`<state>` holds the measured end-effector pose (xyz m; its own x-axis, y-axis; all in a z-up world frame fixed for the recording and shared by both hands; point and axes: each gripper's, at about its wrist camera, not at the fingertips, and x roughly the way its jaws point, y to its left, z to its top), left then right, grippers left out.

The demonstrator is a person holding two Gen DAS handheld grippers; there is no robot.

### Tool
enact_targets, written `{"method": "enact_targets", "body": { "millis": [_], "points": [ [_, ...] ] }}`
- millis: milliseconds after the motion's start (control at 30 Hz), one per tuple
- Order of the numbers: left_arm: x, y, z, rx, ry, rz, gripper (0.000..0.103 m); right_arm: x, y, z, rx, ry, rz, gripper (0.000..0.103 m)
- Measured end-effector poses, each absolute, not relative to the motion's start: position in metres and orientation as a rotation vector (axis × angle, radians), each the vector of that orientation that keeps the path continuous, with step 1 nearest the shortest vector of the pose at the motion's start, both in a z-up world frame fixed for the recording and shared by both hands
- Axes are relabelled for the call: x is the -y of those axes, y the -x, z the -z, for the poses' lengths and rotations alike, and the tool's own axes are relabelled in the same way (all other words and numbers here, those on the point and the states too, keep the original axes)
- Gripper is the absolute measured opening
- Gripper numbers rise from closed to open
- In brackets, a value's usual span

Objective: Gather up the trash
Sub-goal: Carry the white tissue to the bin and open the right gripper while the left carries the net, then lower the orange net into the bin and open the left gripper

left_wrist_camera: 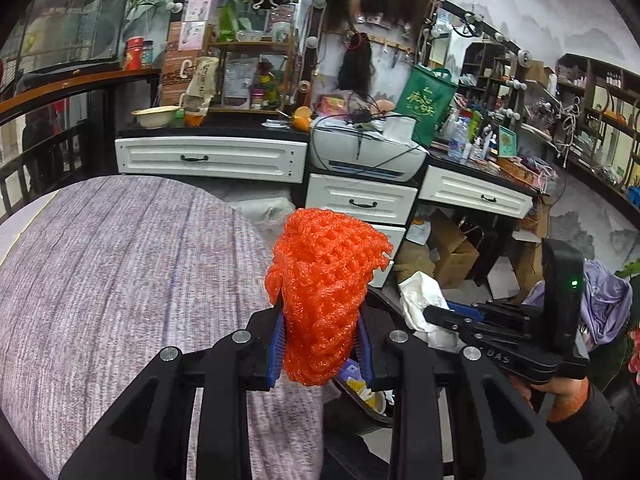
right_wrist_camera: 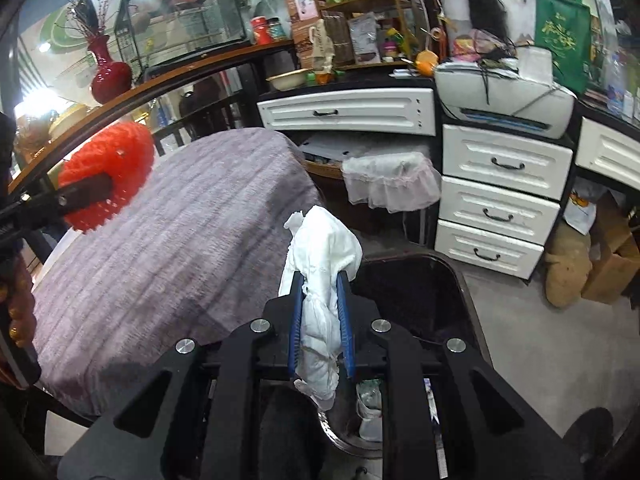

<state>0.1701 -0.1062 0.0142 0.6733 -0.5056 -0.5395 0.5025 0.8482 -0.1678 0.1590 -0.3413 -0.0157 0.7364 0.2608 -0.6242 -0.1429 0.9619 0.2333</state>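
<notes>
The left tongs (left_wrist_camera: 320,344) are closed on an orange foam net (left_wrist_camera: 326,292), held above the edge of the purple-clothed worktop (left_wrist_camera: 120,272). The right tongs (right_wrist_camera: 321,320) pinch a crumpled white tissue (right_wrist_camera: 322,280) — raised over a dark bin (right_wrist_camera: 420,292) beside the worktop.

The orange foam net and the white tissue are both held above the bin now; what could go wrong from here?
1. The orange foam net is bulky and light; it sits nearer the purple tablecloth than the bin, so on release it may land on the cloth.
2. The white tissue hangs loosely below the right gripper; it might cling to the fingers on opening.
</notes>
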Motion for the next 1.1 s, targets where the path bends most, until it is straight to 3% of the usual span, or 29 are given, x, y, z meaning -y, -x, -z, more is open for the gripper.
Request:
{"method": "enact_targets", "body": {
  "millis": [467,567,633,733,900,1100],
  "points": [
    [0.163,-0.163,0.006,-0.660,-0.046,0.669,0.029,0.375,-0.178,0.099,-0.856,-0.216,-0.096,0.017],
    [0.173,-0.163,0.012,-0.675,-0.052,0.684,0.029,0.380,-0.182,0.115,-0.881,-0.230,-0.064,0.028],
    [0.179,-0.162,0.016,-0.686,-0.061,0.692,0.029,0.383,-0.181,0.121,-0.884,-0.248,-0.045,0.047],
    [0.187,-0.160,0.021,-0.700,-0.073,0.706,0.029,0.387,-0.177,0.123,-0.879,-0.284,-0.036,0.059],
    [0.197,-0.160,0.029,-0.722,-0.084,0.729,0.029,0.394,-0.162,0.114,-0.848,-0.298,-0.017,0.066],
    [0.209,-0.159,0.043,-0.755,-0.095,0.745,0.029,0.405,-0.140,0.098,-0.794,-0.280,0.033,0.068]
  ]
}}
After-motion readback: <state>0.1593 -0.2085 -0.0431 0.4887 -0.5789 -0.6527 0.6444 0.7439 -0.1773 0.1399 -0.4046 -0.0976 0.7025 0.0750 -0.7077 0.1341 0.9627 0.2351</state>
